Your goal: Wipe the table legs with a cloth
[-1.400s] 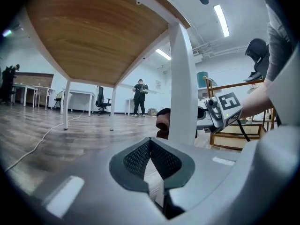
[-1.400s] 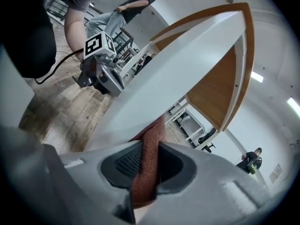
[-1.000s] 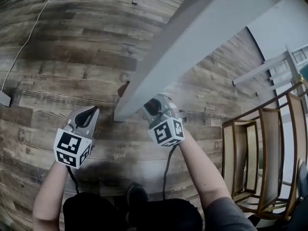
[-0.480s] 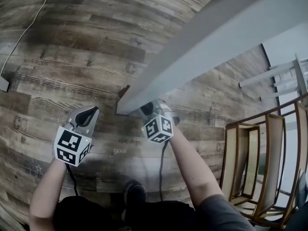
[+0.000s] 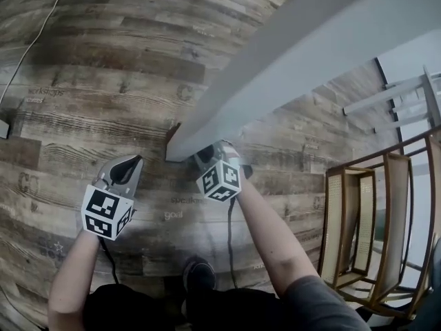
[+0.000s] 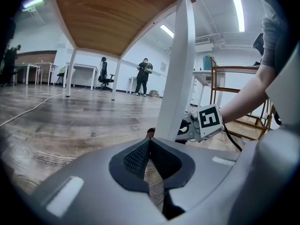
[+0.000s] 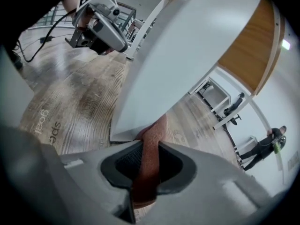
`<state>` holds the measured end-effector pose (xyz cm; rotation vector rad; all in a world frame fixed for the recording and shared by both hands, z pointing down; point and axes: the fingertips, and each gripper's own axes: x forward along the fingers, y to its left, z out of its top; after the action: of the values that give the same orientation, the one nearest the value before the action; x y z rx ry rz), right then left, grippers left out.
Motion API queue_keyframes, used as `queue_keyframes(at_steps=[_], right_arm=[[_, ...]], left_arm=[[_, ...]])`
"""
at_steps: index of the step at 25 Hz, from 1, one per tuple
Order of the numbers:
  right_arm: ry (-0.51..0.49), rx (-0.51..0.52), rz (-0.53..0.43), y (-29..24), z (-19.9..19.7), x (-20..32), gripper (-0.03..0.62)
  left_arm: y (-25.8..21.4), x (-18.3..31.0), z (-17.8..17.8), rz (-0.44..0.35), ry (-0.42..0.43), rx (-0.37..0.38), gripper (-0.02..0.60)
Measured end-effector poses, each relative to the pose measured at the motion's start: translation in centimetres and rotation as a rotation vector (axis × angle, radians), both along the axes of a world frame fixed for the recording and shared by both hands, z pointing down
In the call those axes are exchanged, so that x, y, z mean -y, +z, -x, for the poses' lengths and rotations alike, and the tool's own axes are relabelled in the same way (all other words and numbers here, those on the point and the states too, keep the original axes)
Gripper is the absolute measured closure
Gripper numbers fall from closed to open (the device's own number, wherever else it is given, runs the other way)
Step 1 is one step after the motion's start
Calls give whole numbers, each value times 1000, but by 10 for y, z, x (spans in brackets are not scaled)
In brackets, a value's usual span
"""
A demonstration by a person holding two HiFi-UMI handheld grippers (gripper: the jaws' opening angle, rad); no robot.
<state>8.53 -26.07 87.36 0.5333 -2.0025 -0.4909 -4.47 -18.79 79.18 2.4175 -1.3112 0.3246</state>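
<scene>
A white table leg (image 5: 275, 74) slants down to its foot on the wood floor. My right gripper (image 5: 204, 156) presses against that foot, shut on a reddish-brown cloth (image 7: 149, 165). The cloth lies against the leg's (image 7: 183, 64) lower end, and a corner of it (image 5: 172, 130) shows past the foot. My left gripper (image 5: 128, 168) hovers apart, to the left of the leg, shut with nothing in it (image 6: 150, 142). In the left gripper view the leg (image 6: 178, 69) stands just ahead, with the right gripper (image 6: 199, 124) beside its base.
A wooden chair (image 5: 365, 233) with cane panels stands at the right. A thin white cable (image 5: 34, 40) runs across the floor at the far left. The person's shoe (image 5: 200, 278) is below the grippers. People (image 6: 143, 76) stand far off in the room.
My right gripper has slid with the cloth down the leg towards its foot. The left gripper has stayed where it was.
</scene>
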Motion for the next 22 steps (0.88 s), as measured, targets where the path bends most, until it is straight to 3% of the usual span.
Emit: queue_keyframes(at_steps=[4,10,16,19,22], right_arm=[[87,101,-46,-34,-10,4,531],[238,291,-170,-119,-35,19,531],[296,436,-272,-215,-53,19,530],[319,522,-333,-272,-68,15,531],[347,642,-371,-323,-79,4,530]], left_arm=[[-15,8,8,-31,-40,11,561],[-78,27,19,-140,-36,23,561],[-163,44,18,-259,-2,53,562],[-213,49,15,-343,-22,37,561],[-253,41,18,-371,-24,24,561]])
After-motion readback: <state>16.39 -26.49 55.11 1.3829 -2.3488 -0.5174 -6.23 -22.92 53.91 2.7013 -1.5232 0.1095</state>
